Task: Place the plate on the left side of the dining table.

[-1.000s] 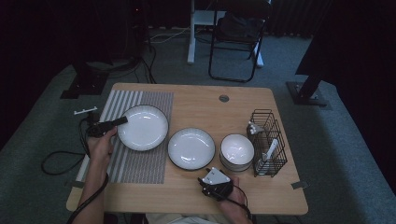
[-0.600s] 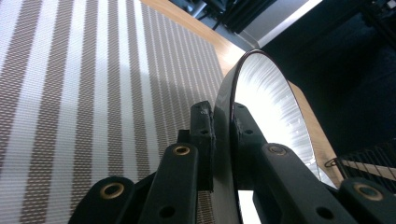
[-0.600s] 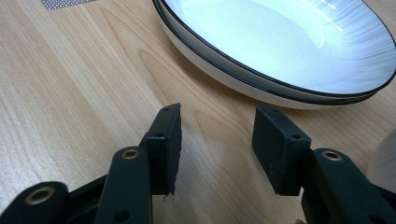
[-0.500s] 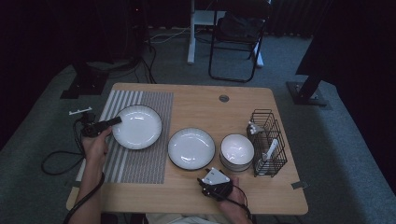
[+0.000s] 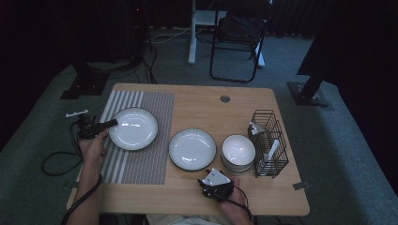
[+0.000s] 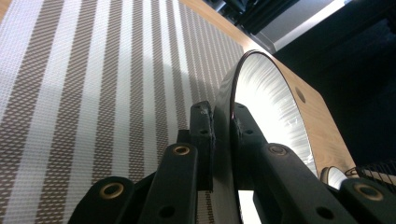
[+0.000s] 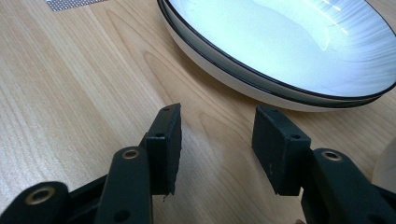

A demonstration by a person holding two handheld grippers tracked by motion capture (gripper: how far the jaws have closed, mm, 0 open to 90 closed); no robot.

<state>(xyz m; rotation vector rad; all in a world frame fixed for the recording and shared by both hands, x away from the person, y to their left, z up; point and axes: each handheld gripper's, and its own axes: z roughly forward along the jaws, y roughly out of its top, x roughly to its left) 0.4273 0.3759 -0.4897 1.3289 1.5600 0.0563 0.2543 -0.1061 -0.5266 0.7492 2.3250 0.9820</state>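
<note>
One plate (image 5: 133,129) on the striped mat (image 5: 141,159), rim pinched by left tongs (image 5: 109,124) at its left edge. Right tongs (image 5: 212,177) gape empty, near stacked plates (image 5: 192,149), well apart.

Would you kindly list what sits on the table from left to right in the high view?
Left claw gripping a white dark-rimmed plate on the striped placemat → second white plate → stacked white bowls → black wire rack.
</note>
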